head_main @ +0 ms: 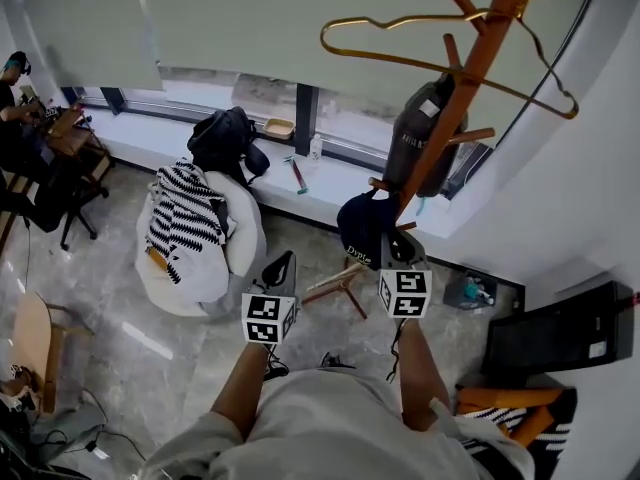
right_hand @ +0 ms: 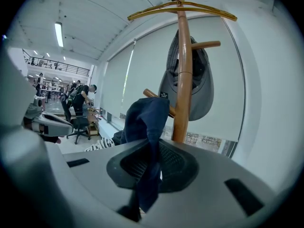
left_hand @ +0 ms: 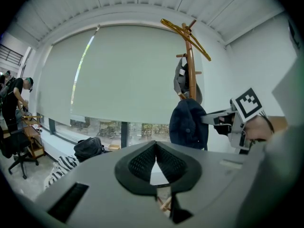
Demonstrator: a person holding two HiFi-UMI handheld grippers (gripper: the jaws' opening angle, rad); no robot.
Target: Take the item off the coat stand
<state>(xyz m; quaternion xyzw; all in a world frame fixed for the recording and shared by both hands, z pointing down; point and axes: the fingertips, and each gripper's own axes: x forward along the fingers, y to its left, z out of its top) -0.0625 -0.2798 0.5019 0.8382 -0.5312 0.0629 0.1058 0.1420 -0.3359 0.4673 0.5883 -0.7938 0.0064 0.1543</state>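
Note:
A wooden coat stand (head_main: pixel 455 98) rises at the right, by the window. A dark navy cap (head_main: pixel 362 228) hangs on a low peg, and its cloth runs down between the pads of my right gripper (right_hand: pixel 154 167), which is shut on it. In the head view, that right gripper (head_main: pixel 398 253) sits just right of the cap. A grey cap (right_hand: pixel 204 89) hangs higher up, and a golden hanger (head_main: pixel 400 23) rests on top. My left gripper (head_main: pixel 282 263) is held to the left of the stand, shut with nothing in it. Its own view shows the navy cap (left_hand: pixel 188 125) ahead to the right.
A white beanbag chair (head_main: pixel 235 238) with a striped cloth stands left of the stand's feet. A black backpack (head_main: pixel 225 138) lies on the window ledge. A person (head_main: pixel 15 98) works at a desk far left. A black box (head_main: pixel 560 343) stands at the right wall.

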